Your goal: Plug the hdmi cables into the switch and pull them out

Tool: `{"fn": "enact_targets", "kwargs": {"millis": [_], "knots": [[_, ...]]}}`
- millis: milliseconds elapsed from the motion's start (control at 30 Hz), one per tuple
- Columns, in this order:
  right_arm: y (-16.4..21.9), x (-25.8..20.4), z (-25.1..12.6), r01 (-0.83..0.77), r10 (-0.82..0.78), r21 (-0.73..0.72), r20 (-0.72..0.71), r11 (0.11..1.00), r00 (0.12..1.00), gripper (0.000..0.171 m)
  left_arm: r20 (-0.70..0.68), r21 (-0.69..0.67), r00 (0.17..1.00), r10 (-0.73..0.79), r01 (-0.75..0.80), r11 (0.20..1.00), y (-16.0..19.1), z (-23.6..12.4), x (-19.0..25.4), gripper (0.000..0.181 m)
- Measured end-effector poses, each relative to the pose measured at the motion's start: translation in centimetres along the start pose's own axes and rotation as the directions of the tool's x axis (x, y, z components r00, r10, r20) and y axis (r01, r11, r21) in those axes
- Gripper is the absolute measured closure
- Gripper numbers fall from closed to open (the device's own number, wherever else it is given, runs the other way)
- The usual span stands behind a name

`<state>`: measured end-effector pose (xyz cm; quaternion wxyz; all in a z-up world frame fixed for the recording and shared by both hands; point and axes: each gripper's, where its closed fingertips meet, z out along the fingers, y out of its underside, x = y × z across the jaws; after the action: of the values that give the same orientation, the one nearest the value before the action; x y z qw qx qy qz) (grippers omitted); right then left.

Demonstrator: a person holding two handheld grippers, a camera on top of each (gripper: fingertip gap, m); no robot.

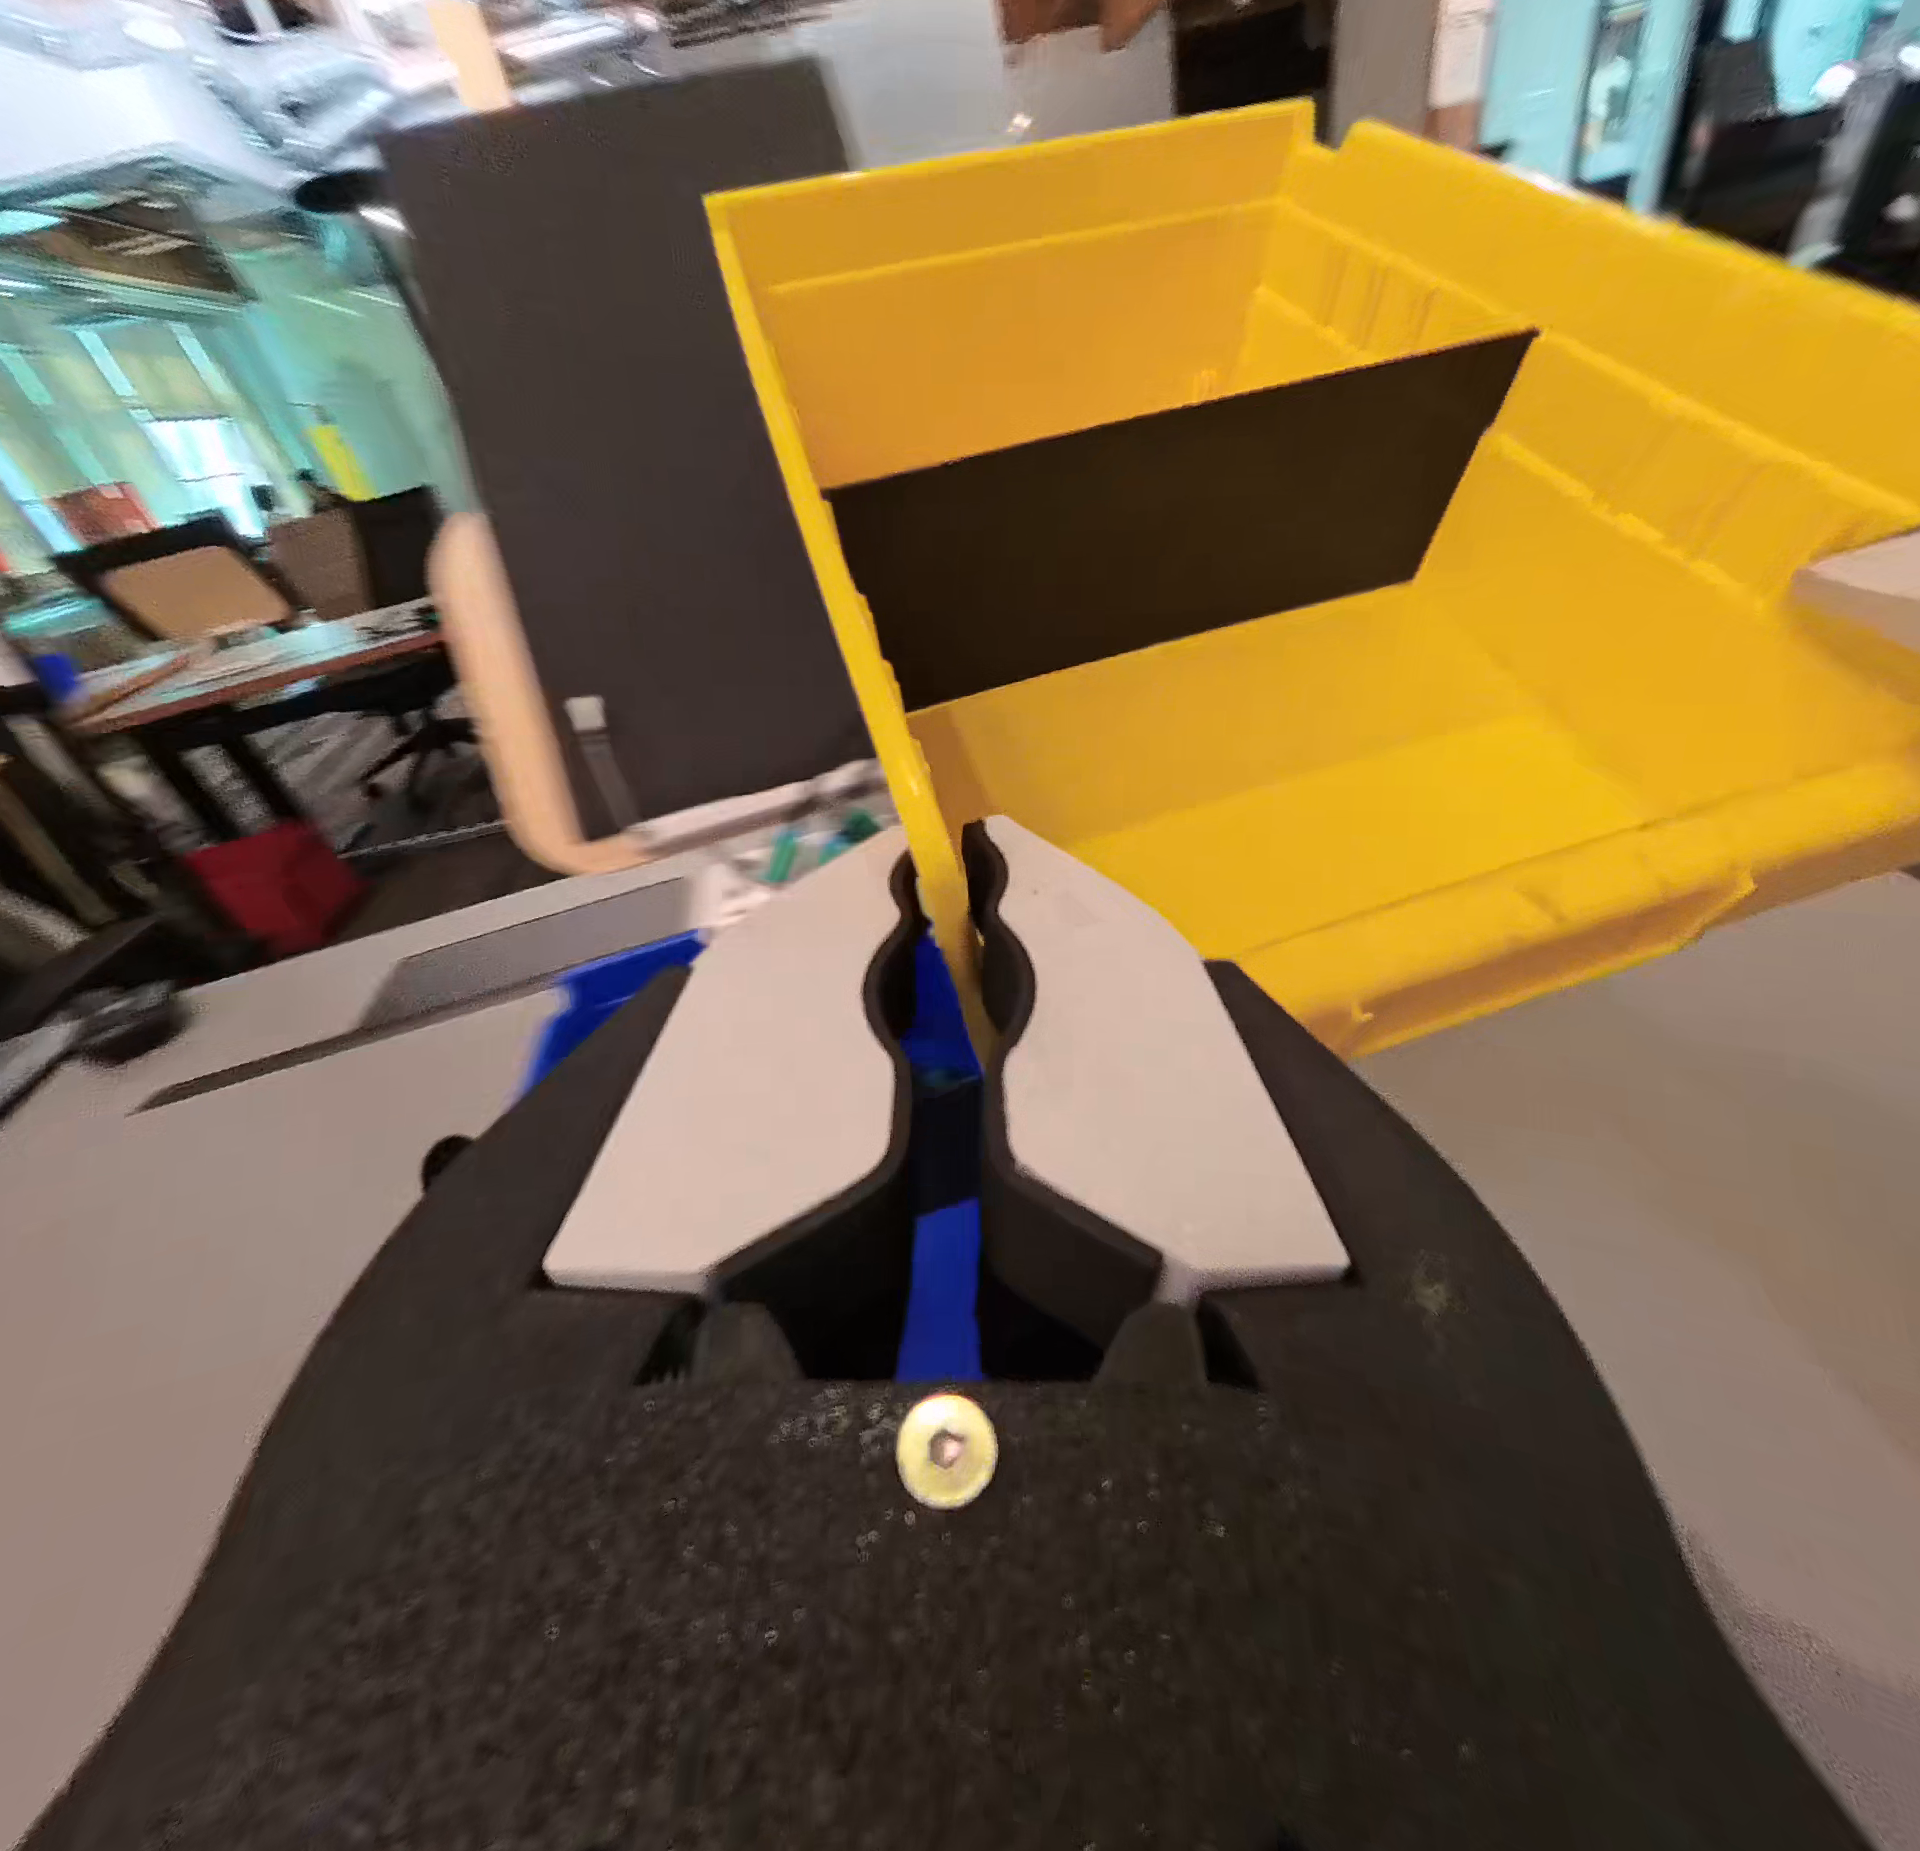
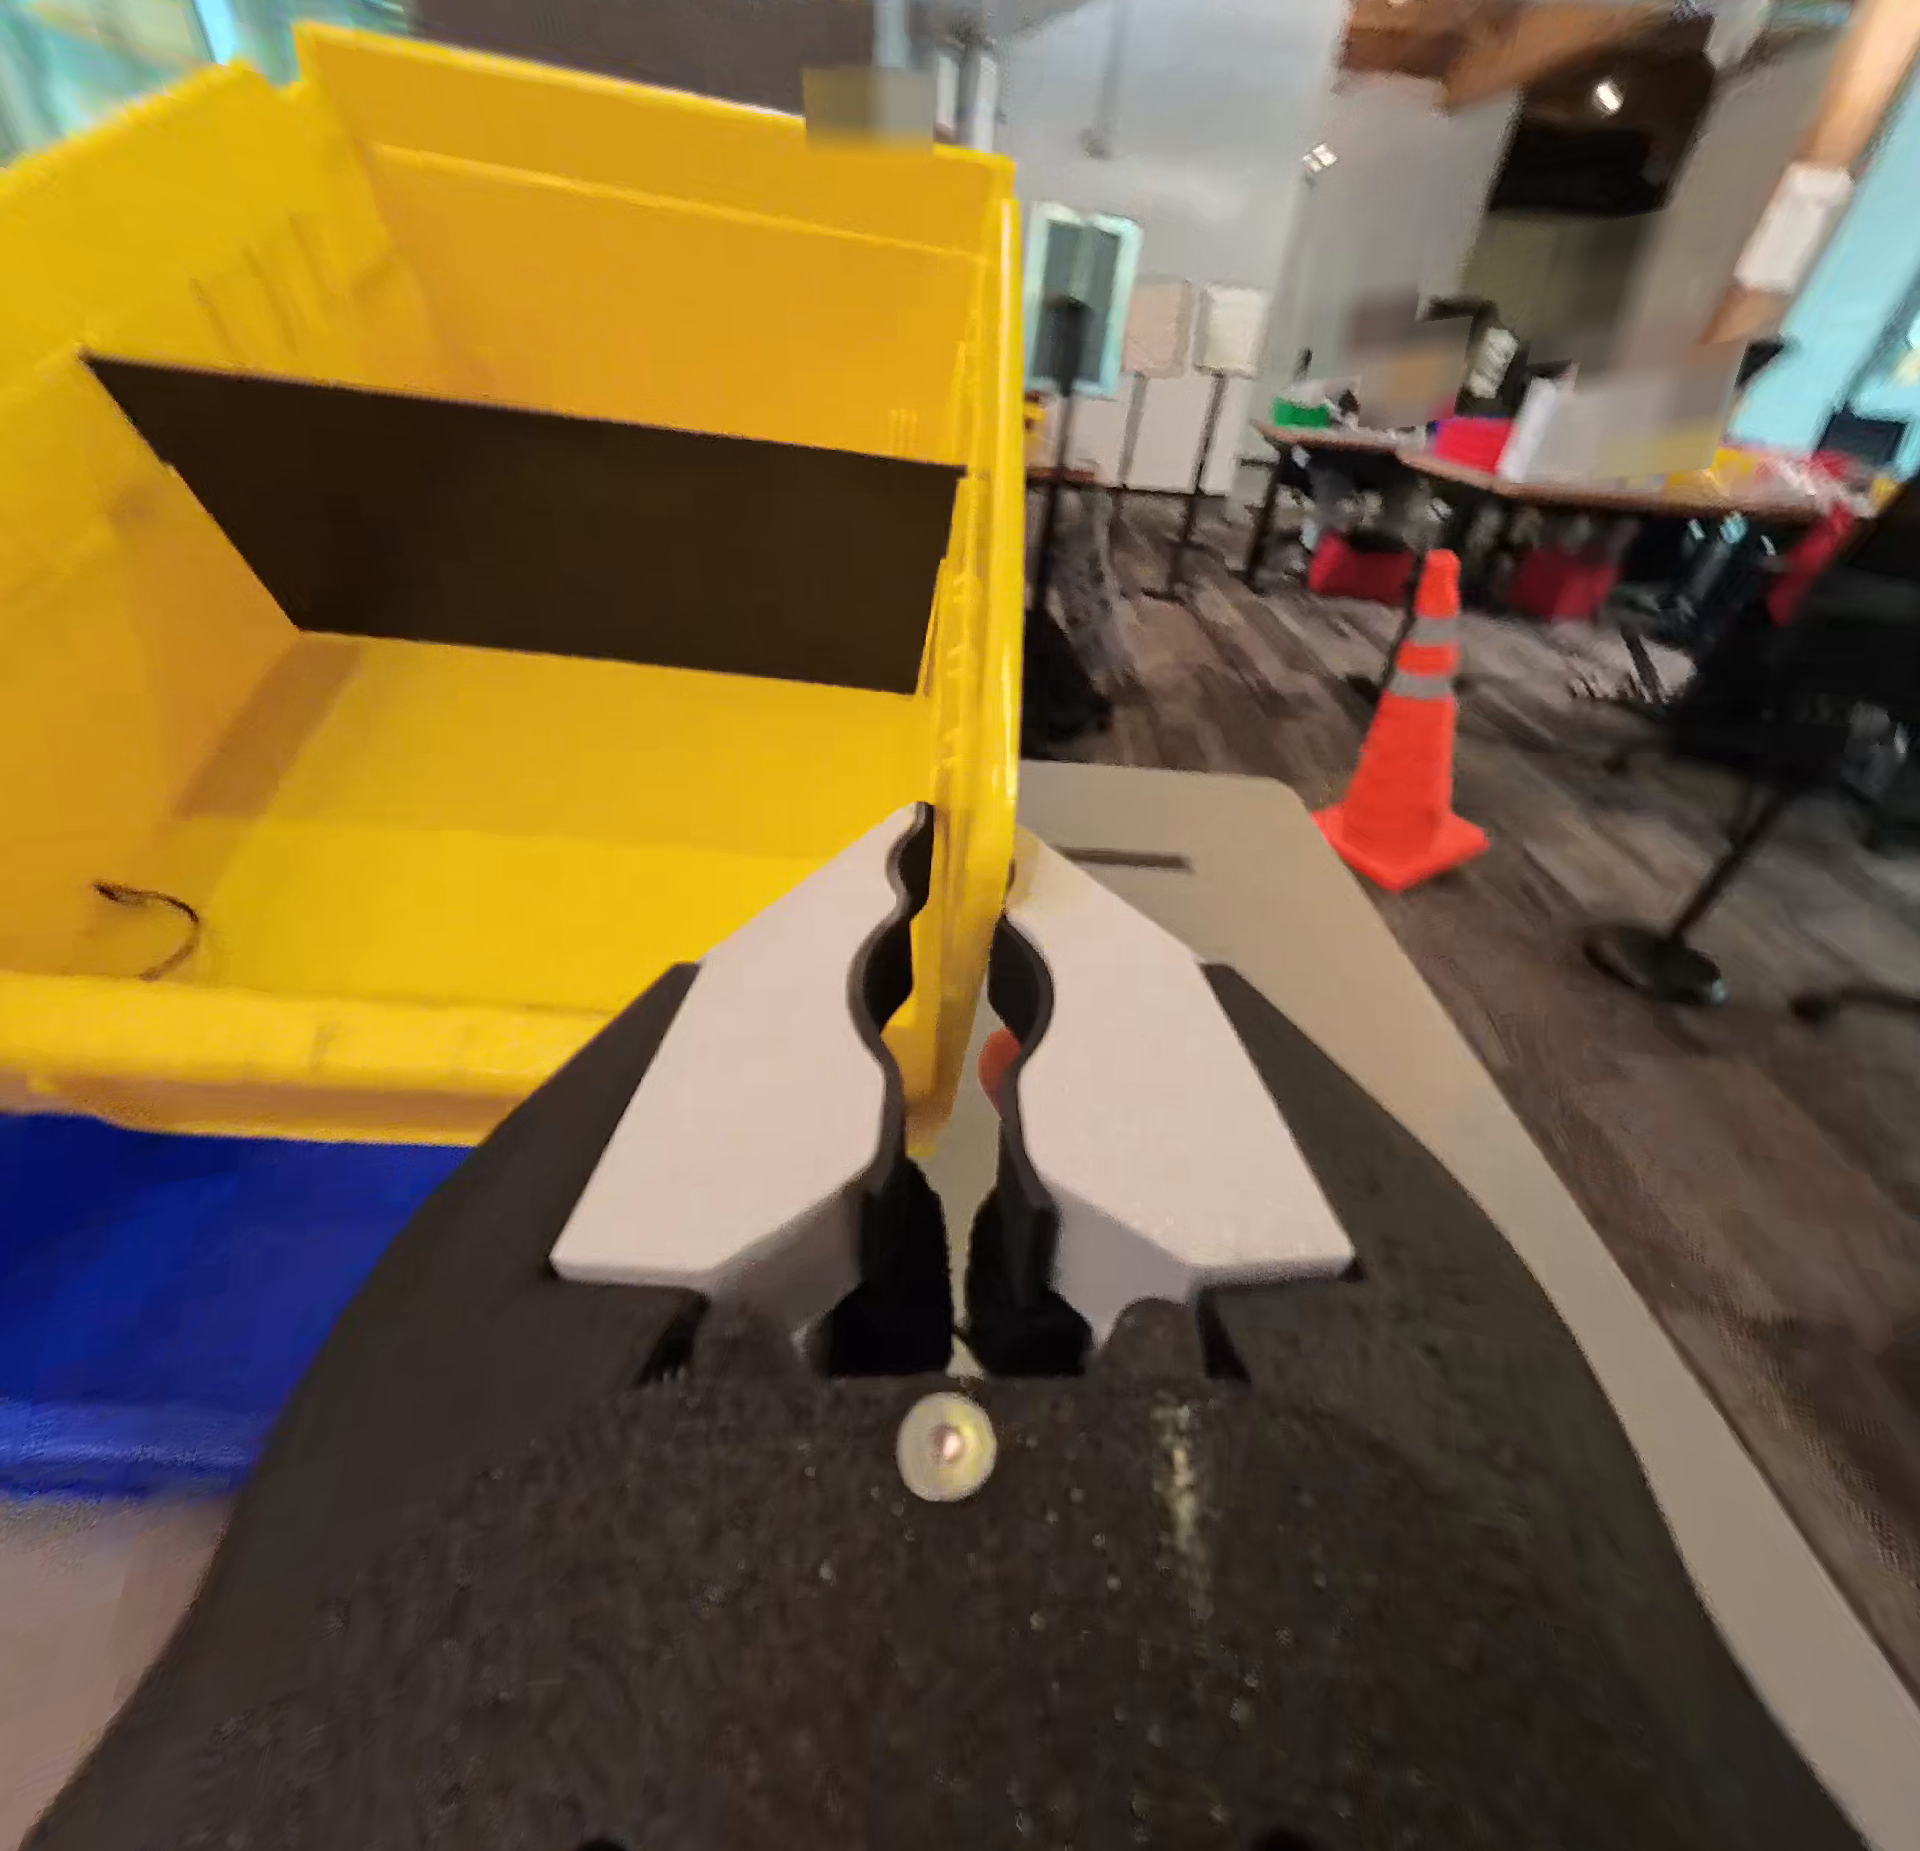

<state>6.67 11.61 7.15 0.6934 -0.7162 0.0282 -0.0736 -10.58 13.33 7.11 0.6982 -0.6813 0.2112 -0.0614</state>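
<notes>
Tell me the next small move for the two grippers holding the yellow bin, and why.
Probably lower it level onto the grey table and release. The left gripper and right gripper each clamp a side wall of the yellow bin, which appears lifted over a blue bin. No cables or switch show; the yellow bin looks empty apart from its black divider and a thin dark strand.

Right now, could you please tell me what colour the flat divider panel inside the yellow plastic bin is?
Black; the flat divider panel shows best in the right wrist view.
</notes>
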Motion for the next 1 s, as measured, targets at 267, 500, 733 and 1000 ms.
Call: {"fn": "enact_targets", "kwargs": {"millis": [267,500,733,1000], "knots": [[16.1,17.4,2.1,-0.060,0.007,-0.303,-0.172,0.951,0.985,0.168,-0.175,-0.298,0.984,-0.031,-0.023,0.954,12.2,9.2,17.9,0.176],[21.4,18.2,3.2,-0.140,0.081,-0.432,-0.152,0.891,0.985,0.166,-0.231,-0.358,0.967,-0.106,0.016,0.934,16.0,8.9,20.0,0.171],[21.7,19.2,3.7,-0.074,-0.036,-0.465,-0.223,0.882,0.974,0.151,-0.489,-0.432,0.851,-0.191,-0.046,0.901,15.8,5.6,21.6,0.153],[12.8,17.5,1.7,0.055,-0.142,-0.270,-0.316,0.961,0.938,0.132,-0.435,-0.163,0.900,0.028,-0.109,0.981,10.6,-2.2,4.2,0.150]]}}
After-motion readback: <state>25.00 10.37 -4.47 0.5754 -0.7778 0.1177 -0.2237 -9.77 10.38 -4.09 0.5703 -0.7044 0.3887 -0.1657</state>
